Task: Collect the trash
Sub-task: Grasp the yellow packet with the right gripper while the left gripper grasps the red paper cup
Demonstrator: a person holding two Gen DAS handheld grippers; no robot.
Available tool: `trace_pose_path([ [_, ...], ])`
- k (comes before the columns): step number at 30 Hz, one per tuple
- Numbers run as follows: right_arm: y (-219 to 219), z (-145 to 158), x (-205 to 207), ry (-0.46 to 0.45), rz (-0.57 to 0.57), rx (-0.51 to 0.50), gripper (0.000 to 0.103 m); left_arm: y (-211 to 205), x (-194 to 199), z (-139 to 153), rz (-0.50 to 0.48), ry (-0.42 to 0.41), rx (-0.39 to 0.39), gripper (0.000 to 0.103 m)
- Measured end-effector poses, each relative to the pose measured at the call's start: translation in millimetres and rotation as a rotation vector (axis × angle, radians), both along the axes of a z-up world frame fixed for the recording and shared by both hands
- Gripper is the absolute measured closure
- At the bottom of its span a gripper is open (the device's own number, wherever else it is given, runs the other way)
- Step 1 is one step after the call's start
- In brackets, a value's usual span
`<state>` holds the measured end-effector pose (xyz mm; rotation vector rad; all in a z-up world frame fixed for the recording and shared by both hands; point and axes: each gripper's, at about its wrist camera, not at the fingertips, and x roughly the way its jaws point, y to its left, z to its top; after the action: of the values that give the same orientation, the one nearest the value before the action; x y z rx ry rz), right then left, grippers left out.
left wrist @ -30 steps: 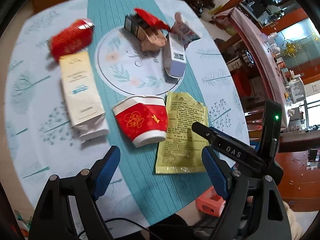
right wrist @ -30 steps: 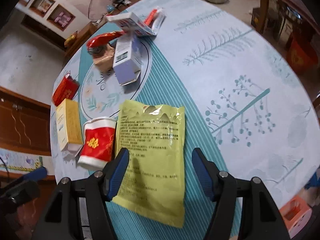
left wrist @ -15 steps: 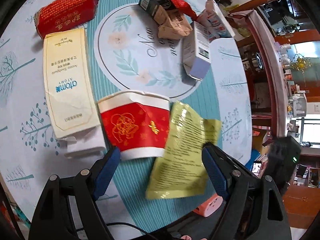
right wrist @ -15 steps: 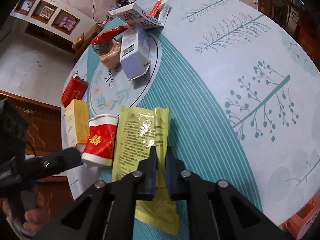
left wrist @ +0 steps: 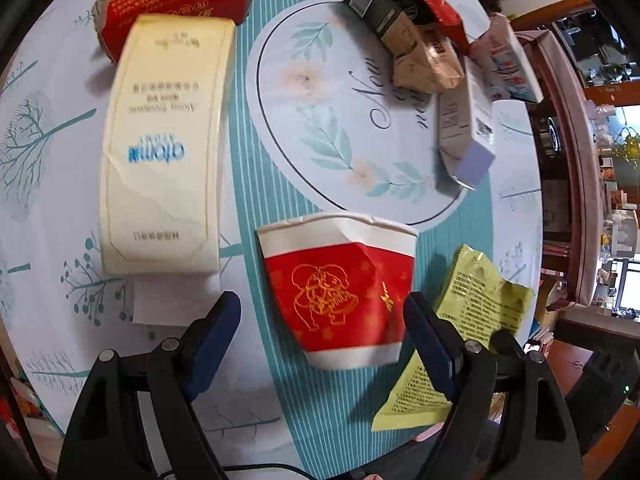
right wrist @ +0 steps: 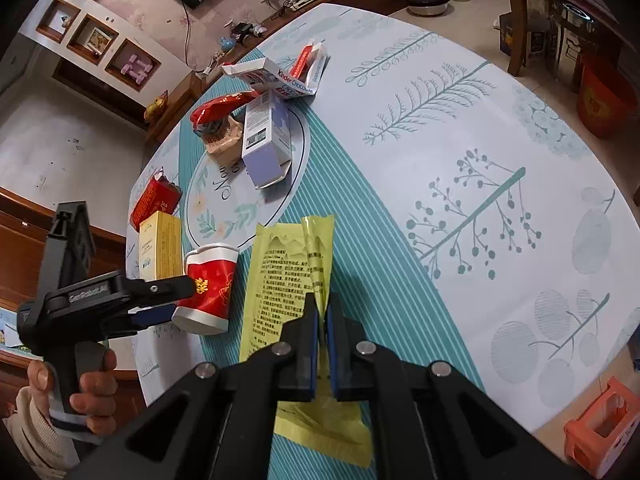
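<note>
Right gripper (right wrist: 320, 320) pinches yellow wrapper (right wrist: 288, 280), its far end on the table (right wrist: 460, 160). Left gripper (left wrist: 322, 320) spread, straddling red paper cup (left wrist: 340, 292); close low, gently, avoid crushing.

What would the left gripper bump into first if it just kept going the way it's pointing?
Most likely the red paper cup: it lies on its side straight ahead between the left gripper's open fingers, though the remaining gap is unclear.
</note>
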<state>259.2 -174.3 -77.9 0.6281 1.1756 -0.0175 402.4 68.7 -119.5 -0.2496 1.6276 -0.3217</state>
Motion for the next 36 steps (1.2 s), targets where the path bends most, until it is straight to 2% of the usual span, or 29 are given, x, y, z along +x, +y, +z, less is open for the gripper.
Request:
trace_pose_path([
  [3,2.6,-0.8,-0.4,-0.001,-0.004,0.008,0.099,-2.1,1.5,-8.4,-0.01,0.026,0.003,0.021],
  [8,9.7,0.2,-1.1,-0.001,0.01,0.0,0.099,-13.6,1.4,-9.1,-0.044,0.008,0.028,0.021],
  [9,11.3,0.7,-1.6,0.0,0.015,-0.004,0.099,-15.7,1.3,-8.7,-0.05,0.003,0.039,0.024],
  [11,13.2,1.5,-3.0,0.0,0.016,-0.005,0.099,-19.6,2.2,-5.2,-0.07,-0.015,0.054,0.041],
  [12,13.9,1.9,-3.4,0.0,0.015,-0.004,0.099,-21.2,3.2,-3.1,-0.079,-0.011,0.026,0.047],
  [14,14.5,2.4,-4.3,0.0,0.014,-0.002,0.099,-25.8,4.5,-1.5,-0.097,-0.008,0.018,0.047],
  [17,16.2,4.3,-5.9,-0.002,0.013,-0.001,0.099,-35.1,0.3,6.3,-0.15,-0.066,0.05,0.048],
  [24,20.1,18.0,-8.8,-0.019,0.023,-0.03,0.099,-38.0,-22.5,43.1,-0.24,-0.239,0.024,0.048],
  [31,19.6,43.1,-17.4,-0.054,0.052,-0.071,0.1,-27.2,-51.2,88.4,-0.264,-0.368,0.016,0.048],
  [36,24.8,66.7,-29.0,-0.097,0.13,-0.114,0.1,-32.9,-85.7,124.1,-0.265,-0.494,0.031,0.048],
])
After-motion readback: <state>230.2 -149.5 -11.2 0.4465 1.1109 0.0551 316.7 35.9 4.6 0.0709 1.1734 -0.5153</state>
